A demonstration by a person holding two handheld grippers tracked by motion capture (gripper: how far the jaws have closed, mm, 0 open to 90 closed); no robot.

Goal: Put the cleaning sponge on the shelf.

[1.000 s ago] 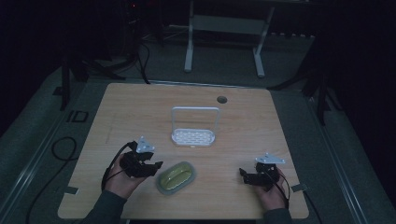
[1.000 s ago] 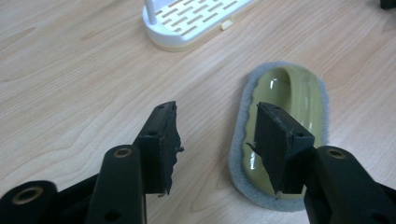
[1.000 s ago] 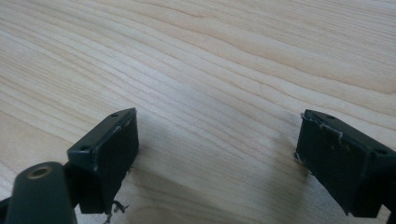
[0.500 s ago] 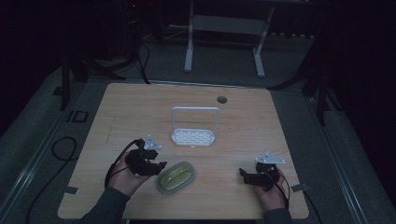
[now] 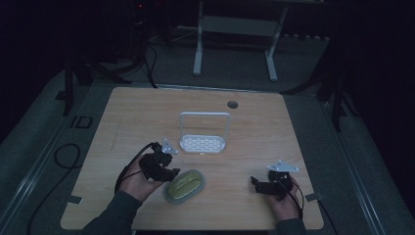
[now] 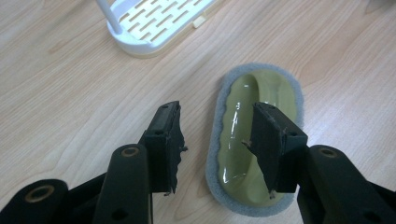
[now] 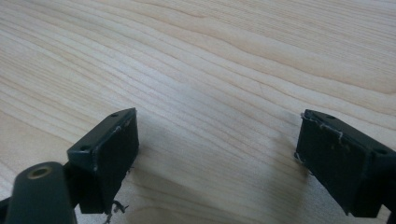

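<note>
Closing on a grasp: on the table (image 5: 274, 127), the left gripper (image 6: 217, 140) hangs over the green-handled sponge (image 6: 243, 154) lying near the front edge, jaws half-open, just narrowing, nothing pinched yet. Its long axis runs toward the white rack (image 5: 202, 143). Next comes lowering to straddle the handle. The right gripper (image 7: 215, 158) rests wide open, empty.

An oval olive-green sponge (image 6: 254, 140) with a grey foam rim lies flat on the table's near edge.
</note>
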